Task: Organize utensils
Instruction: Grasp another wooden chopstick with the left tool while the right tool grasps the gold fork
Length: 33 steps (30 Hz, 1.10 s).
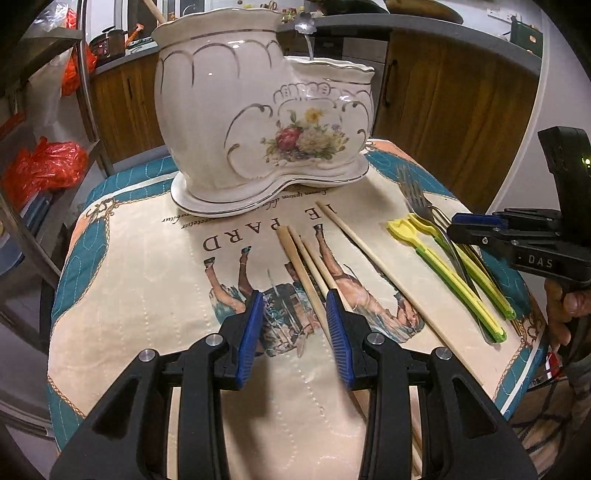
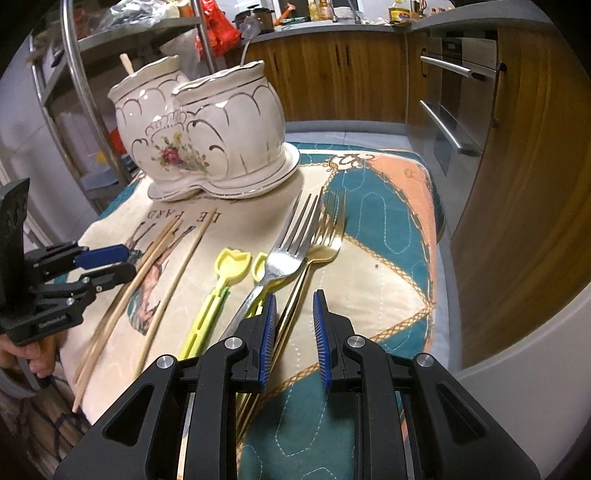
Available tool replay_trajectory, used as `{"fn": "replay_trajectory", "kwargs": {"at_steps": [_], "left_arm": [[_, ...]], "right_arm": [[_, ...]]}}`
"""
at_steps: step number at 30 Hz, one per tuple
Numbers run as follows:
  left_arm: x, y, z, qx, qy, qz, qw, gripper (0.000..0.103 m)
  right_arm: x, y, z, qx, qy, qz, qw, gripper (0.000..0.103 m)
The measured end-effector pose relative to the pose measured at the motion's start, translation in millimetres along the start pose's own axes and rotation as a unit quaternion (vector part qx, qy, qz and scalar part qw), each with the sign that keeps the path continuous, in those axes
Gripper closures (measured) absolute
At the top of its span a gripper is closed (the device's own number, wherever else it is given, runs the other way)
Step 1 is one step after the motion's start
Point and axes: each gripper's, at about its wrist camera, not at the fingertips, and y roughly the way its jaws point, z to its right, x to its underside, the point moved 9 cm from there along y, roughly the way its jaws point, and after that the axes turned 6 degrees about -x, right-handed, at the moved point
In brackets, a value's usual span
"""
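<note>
A white floral ceramic holder (image 1: 258,122) stands at the back of the printed mat (image 1: 147,295). A spoon (image 1: 306,27) stands in its low pot and a wooden stick (image 1: 155,11) in its tall pot. Several chopsticks (image 1: 306,266) lie on the mat. My left gripper (image 1: 295,321) hovers open over their near ends, and the pads press on nothing. To the right lie a silver fork (image 2: 291,240), gold forks (image 2: 328,236) and yellow-green plastic utensils (image 2: 229,266). My right gripper (image 2: 294,314) is open low over the gold handles, gripping none of them.
A metal rack (image 1: 40,122) with red plastic bags (image 1: 44,166) stands left of the table. Wooden cabinets (image 2: 332,74) run behind it, and an oven (image 2: 458,103) is on the right. The mat's right edge (image 2: 436,258) drops off close to the forks.
</note>
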Motion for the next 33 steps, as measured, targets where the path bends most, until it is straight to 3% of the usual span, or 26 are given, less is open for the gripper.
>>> {"fn": "replay_trajectory", "kwargs": {"at_steps": [8,14,18,22,26,33], "left_arm": [[-1,0,-5,-0.008,0.004,-0.003,1.0000,0.067],[-1,1,-22,-0.031,0.002,-0.007,0.9995,0.068],[-3,4,-24,-0.028,0.009,-0.015,0.9995,0.068],[-5,9,-16,-0.037,0.067,-0.029,0.9966,0.068],[-12,13,-17,-0.017,0.089,-0.075,0.9931,0.068],[-23,23,-16,0.000,0.106,-0.146,0.9836,0.070]], "right_arm": [[0,1,-3,0.013,-0.015,-0.005,1.000,0.083],[2,-2,5,0.071,-0.052,-0.014,0.996,0.085],[-2,2,8,0.069,-0.050,-0.043,0.995,0.084],[-6,9,5,0.087,-0.066,-0.096,0.989,0.084],[-11,15,7,0.084,-0.054,-0.153,0.983,0.085],[-14,21,14,0.070,-0.011,-0.187,0.980,0.085]]}}
